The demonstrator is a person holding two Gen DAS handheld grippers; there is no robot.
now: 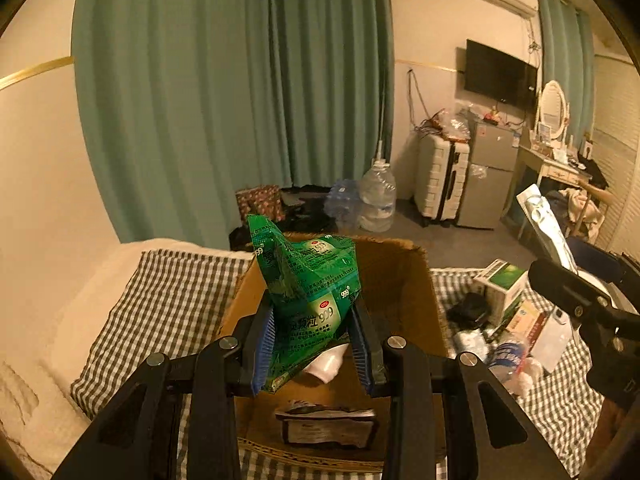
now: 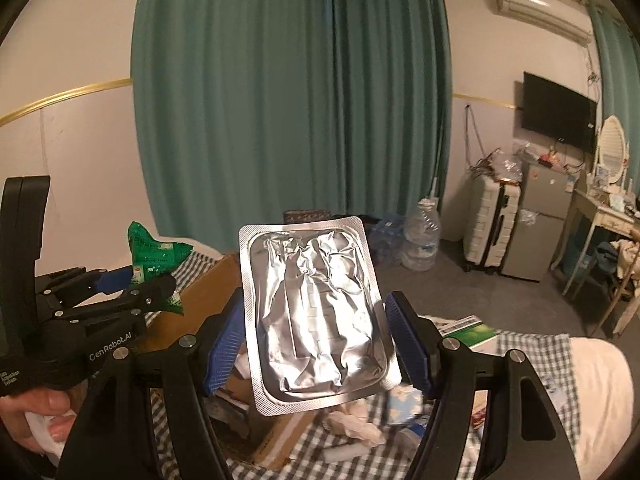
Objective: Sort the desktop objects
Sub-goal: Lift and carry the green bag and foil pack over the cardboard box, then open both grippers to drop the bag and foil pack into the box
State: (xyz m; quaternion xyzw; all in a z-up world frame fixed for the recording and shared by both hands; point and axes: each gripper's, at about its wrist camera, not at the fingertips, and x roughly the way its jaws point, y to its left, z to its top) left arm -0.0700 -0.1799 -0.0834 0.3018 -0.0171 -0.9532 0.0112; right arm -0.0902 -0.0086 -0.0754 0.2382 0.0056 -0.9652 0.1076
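The left gripper was closed on a crumpled green medicine sachet, its blue pads pressing both sides of the packet, and it held the sachet above the open cardboard box. The box stood on a surface covered with a checked cloth, near the left edge of it, beside a pale cushion. Inside the box some things already lay: a white piece and a dark flat packet on the bottom.

The right gripper stood rather wide and carried a silver foil blister sheet, upright between its pads. The left pad seemed to touch the sheet edge, but on the right side I could not tell surely whether the pad pressed it. This sheet was over the right part of the box and the loose things beside it.

More things still waited on the cloth right of the box: a green and white carton, a crushed bottle and papers.

I judged that the step in hand was carrying both items to the box. The next move called for lowering the sachet inside the box walls and opening the jaws there, then the same for the foil sheet, without the two grippers knocking together.
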